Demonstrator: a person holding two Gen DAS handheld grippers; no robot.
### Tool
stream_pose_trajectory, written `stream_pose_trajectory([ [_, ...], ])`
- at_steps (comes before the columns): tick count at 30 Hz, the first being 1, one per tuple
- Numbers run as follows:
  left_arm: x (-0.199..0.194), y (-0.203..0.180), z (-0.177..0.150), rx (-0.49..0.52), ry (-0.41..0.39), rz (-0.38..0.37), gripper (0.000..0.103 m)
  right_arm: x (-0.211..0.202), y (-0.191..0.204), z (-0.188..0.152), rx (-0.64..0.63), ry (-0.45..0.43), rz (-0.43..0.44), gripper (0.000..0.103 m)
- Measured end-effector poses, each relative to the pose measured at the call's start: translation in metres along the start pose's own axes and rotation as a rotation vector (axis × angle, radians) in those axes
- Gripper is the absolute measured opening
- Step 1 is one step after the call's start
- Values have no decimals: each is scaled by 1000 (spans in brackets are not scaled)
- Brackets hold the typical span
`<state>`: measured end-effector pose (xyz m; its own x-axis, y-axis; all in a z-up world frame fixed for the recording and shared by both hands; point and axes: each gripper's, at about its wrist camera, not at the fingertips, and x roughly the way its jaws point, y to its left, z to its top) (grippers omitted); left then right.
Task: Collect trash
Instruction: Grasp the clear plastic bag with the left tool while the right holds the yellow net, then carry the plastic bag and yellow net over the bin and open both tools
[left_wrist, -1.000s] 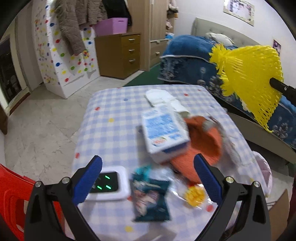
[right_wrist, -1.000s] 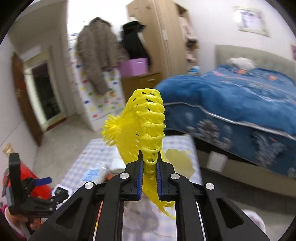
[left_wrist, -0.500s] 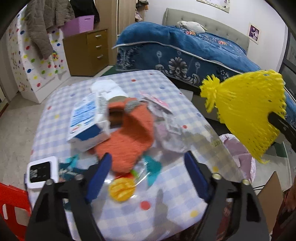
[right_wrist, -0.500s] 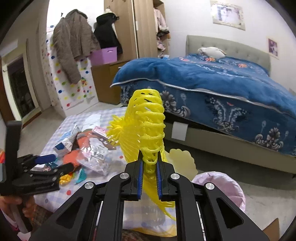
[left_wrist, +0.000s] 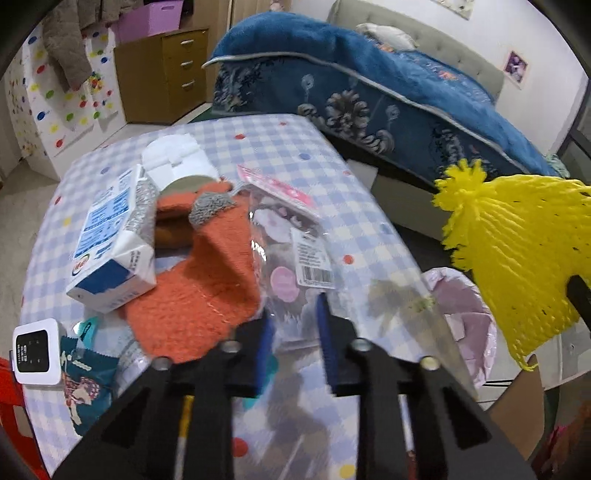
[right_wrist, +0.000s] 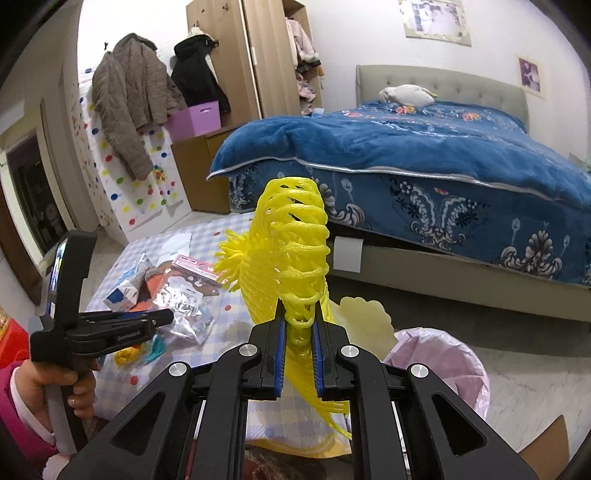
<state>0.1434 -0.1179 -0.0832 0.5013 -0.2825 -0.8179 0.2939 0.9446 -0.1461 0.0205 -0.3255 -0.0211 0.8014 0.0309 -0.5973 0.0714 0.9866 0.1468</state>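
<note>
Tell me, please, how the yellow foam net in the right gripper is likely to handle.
The yellow foam net probably weighs little: it stands upright above the right gripper unsupported. It likely squashes easily, since it narrows where the pads pinch it. Its open mesh may snag.

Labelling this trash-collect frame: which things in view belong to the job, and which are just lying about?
Job:
- yellow foam net, clamped in right gripper
- clear plastic packet, left gripper closing on its edge
- bin with pink liner
- milk carton
- teal snack wrapper

Lying about:
- orange knit cloth
- white timer
- bed
- coats
</note>
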Motion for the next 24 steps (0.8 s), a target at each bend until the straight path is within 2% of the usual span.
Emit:
stream_pose_trajectory([
  [3, -18, -11, -4, 51, -56, -42, 1, -9, -5, -1, 33, -13, -13, 12],
  [6, -49, -35, -17, 169, -154, -50, 0, -21, -13, -3, 66, -32, -46, 12],
  [10, -76, -66, -42, 312, -210, -51, 0, -33, -24, -11, 96, -24, -82, 12],
  [15, -81, -94, -61, 361, -197, -103, 0, -49, -41, -29, 127, -6, -152, 12],
  [20, -74, -122, -73, 419, -191, -120, 0, -67, -69, -48, 170, 0, -240, 12],
  [24, -64, -149, -71, 453, -182, -166, 0, -74, -99, -64, 231, 23, -314, 12],
])
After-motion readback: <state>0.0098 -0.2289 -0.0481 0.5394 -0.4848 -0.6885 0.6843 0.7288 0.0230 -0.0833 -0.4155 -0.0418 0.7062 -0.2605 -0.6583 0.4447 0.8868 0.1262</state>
